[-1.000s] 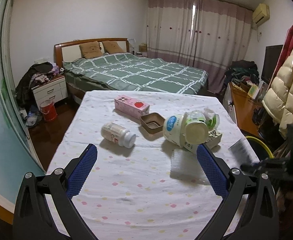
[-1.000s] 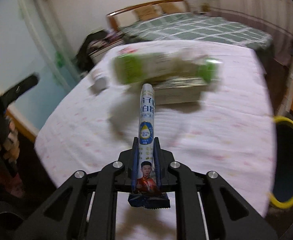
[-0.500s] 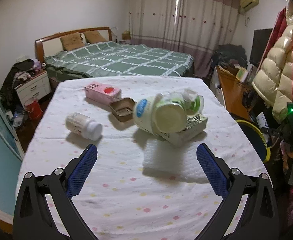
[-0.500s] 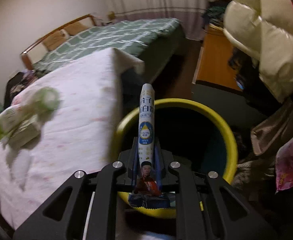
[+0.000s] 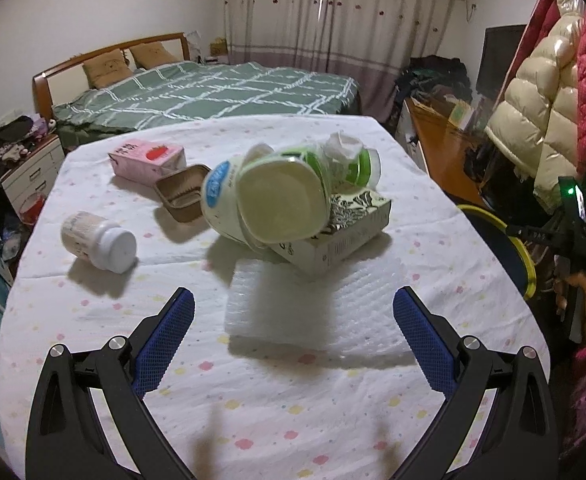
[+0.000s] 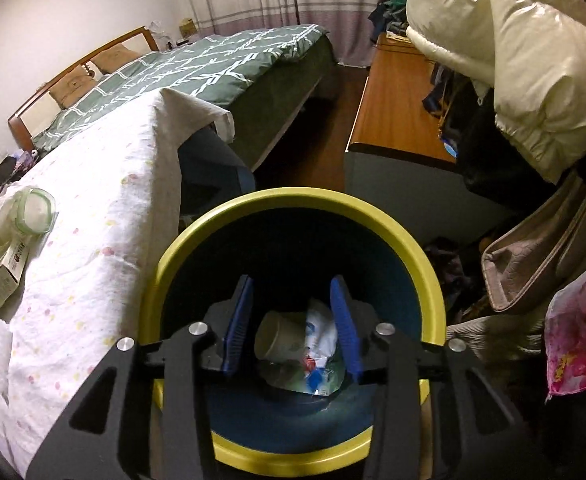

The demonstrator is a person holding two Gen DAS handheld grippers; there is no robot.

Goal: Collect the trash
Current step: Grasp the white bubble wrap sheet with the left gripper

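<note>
Trash point(image 6: 301, 344), a paper cup and crumpled wrappers, lies at the bottom of the yellow-rimmed bin point(image 6: 229, 220) beside the bench point(image 6: 105, 216). Right tool point(image 6: 291, 330) hangs over the bin's mouth; its jaws have just been opening and nothing is between them. Left tool point(image 5: 293, 322) hovers above the bench with its jaws wide apart and empty, a white foam sheet point(image 5: 293, 312) lying ahead of them. Beyond it rest a pile of plastic cups point(image 5: 277, 200) on a cardboard box point(image 5: 345, 232), a white bottle point(image 5: 99, 240), a brown tray point(image 5: 181, 196) and a pink carton point(image 5: 145, 158).
</note>
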